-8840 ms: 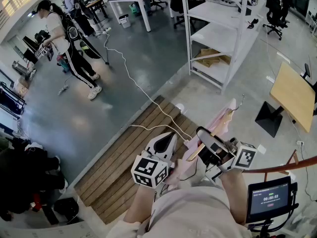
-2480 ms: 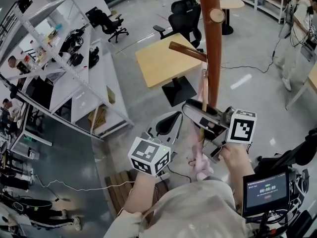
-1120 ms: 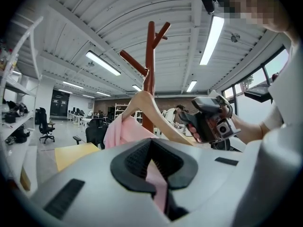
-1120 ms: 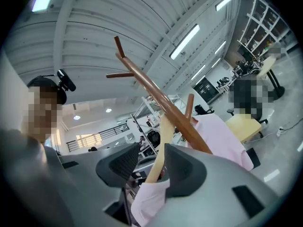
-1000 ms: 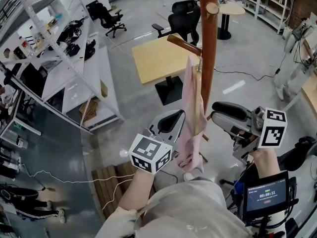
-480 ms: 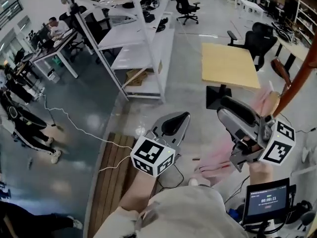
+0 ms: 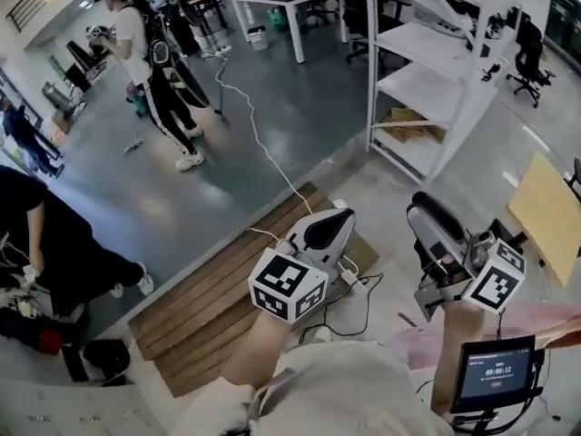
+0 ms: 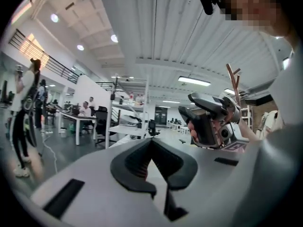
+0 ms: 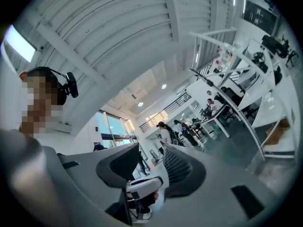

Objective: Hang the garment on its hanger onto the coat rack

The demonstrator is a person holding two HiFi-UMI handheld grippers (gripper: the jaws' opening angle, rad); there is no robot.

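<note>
A patch of the pink garment (image 7: 545, 323) shows at the head view's lower right edge, beside a brown wooden piece of the coat rack (image 7: 565, 338). The hanger is out of sight. My left gripper (image 7: 334, 218) points out over the wooden slats with its jaws shut on nothing. My right gripper (image 7: 419, 209) is held beside it, left of the garment and apart from it, jaws a little open and empty. In the left gripper view the left gripper (image 8: 151, 143) points at the right gripper (image 8: 208, 119), with the rack's top (image 8: 233, 79) behind. Only distant people show between the right gripper's (image 9: 150, 148) jaws.
A wooden slat platform (image 7: 227, 307) lies below my hands, crossed by a white cable (image 7: 263, 153). White shelving (image 7: 427, 53) stands ahead right, next to a light wood table (image 7: 545, 207). One person (image 7: 150, 71) walks at far left, another in black (image 7: 54, 243) bends nearby. A timer screen (image 7: 495, 371) is at lower right.
The garment went onto the rack's peg and the right gripper let go and drew back. The view has since swung away, so the rack and garment have slid to the lower right edge.
</note>
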